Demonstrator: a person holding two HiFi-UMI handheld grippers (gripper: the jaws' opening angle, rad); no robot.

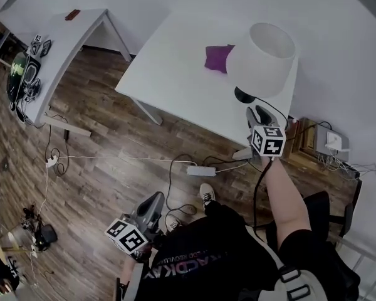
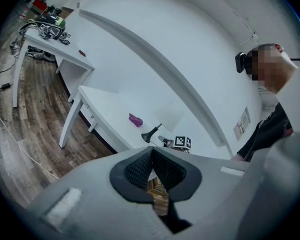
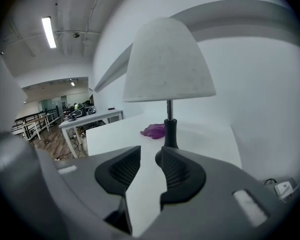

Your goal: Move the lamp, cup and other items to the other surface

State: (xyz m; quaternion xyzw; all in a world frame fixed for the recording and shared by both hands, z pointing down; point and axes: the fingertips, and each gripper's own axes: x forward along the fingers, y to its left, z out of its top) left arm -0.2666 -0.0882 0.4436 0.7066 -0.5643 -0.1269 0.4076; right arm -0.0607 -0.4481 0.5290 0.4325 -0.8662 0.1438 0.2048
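The lamp (image 1: pixel 263 58) stands on the white table (image 1: pixel 175 80), with a purple cloth (image 1: pixel 218 56) just beside it at its 9 o'clock. At the lamp's 6 o'clock the right gripper (image 1: pixel 258 111) hovers close to the black base, jaws partly apart, nothing between them. The left gripper (image 1: pixel 156 199) hangs well away at 7 o'clock, over the wood floor (image 1: pixel 100 155), jaws together and empty.

Right tongs (image 1: pixel 258 113): held out ahead on extended right forearm (image 1: pixel 283 196), marker cube (image 1: pixel 267 140) facing up, tips angled slightly down. Jaws apart, nothing between pads. Left tongs (image 1: pixel 154 200): low at left side, close to body, pointing forward and slightly down. Jaws closed tip to tip, empty.
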